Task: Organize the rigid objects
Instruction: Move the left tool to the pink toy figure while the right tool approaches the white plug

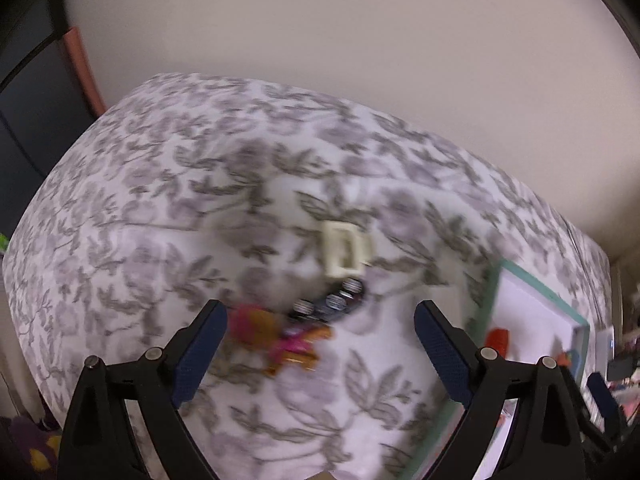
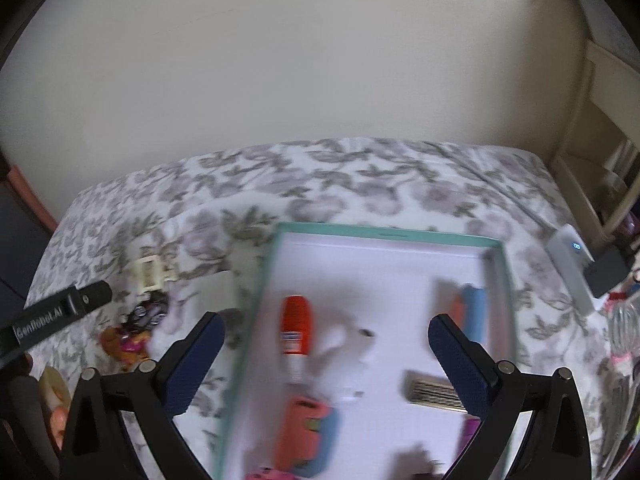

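Observation:
My left gripper [image 1: 321, 314] hangs open over a floral bedspread [image 1: 160, 200], nothing between its fingers. Just beyond its tips lie a pink-and-orange toy [image 1: 276, 338], a dark toy car [image 1: 332, 304] and a cream rectangular frame [image 1: 344, 250]. My right gripper [image 2: 326, 325] is open and empty above a teal-rimmed white box [image 2: 384, 233]. In the box lie a red-orange tube [image 2: 296, 328], a blue-and-orange item [image 2: 474, 312], a gold striped piece [image 2: 430, 392] and a pink-and-blue item [image 2: 308, 440]. The box's corner [image 1: 532, 280] shows at right in the left wrist view. Both views are blurred.
The left gripper's black body [image 2: 60, 312] reaches in from the left beside the cream frame [image 2: 150, 274]. A white device with a blue light [image 2: 568, 264] and a clear plastic bottle [image 2: 624, 328] sit at the bed's right edge. A cream shelf [image 2: 600, 152] stands beyond.

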{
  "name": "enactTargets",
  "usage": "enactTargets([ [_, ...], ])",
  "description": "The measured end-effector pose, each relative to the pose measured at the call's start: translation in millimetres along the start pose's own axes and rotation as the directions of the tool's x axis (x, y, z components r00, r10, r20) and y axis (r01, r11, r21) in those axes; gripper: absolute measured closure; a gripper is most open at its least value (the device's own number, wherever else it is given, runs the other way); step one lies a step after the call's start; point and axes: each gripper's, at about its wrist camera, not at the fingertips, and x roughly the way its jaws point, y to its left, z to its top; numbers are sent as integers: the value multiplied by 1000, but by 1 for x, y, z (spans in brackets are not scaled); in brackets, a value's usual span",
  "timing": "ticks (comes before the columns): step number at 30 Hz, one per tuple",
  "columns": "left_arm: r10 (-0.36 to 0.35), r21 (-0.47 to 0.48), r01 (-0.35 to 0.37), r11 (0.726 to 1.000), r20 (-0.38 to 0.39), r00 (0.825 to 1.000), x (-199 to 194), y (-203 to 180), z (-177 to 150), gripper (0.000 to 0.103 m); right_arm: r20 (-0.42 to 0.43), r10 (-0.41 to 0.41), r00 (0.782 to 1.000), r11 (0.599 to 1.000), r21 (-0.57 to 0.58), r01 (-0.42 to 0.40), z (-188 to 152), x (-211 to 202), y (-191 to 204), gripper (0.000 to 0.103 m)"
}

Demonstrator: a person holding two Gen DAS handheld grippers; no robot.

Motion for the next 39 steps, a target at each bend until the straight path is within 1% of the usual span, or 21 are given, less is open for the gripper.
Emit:
enactTargets([
  [3,9,-45,-8,999,19,1000,-4,26,7,8,-13,57,998,998,-11,-57,-3,5,21,0],
  [7,31,-96,-30,995,18,999,-5,63,17,8,-24,91,996,994,-52,-93,-9,11,52,0],
  [11,56,-140,-55,989,1,998,-4,96,23,8,-35,109,993,989,-93,-112,-15,19,78,0],
  [14,77,-148,-79,986,-18,997,2,111,25,8,-50,115,992,986,-117,-120,-20,27,94,0],
  [17,73,-160,-80,984,-51,996,9,119,24,8,-55,104,993,984,-139,-110,-24,35,102,0],
  [20,41,-166,-56,984,-91,995,17,120,20,8,-49,84,995,986,-142,-90,-25,42,103,1],
  [22,23,-163,-41,986,-115,993,22,116,18,8,-42,76,996,987,-139,-81,-25,45,100,6],
  [26,-14,-150,-11,989,-165,986,36,104,11,8,-32,55,998,990,-130,-59,-20,49,91,14],
  [28,-38,-151,10,988,-180,983,41,98,9,8,-34,60,998,993,-104,-63,-15,51,84,21],
  [30,-62,-158,31,987,-199,978,48,91,7,8,-46,76,996,995,-65,-79,-9,55,77,21],
  [33,-82,-159,47,986,-224,971,58,82,3,8,-55,75,996,996,-39,-77,-1,61,73,29],
  [34,-86,-160,50,986,-229,970,60,80,2,9,-61,71,996,997,-38,-74,2,63,73,29],
  [36,-98,-158,60,986,-242,965,67,75,1,12,-69,69,995,997,-40,-72,6,68,74,29],
  [37,-100,-157,62,986,-246,964,68,74,1,14,-76,65,995,997,-47,-69,8,71,76,31],
  [39,-104,-157,65,986,-256,961,72,72,-1,21,-87,48,995,996,-66,-54,9,77,81,36],
])
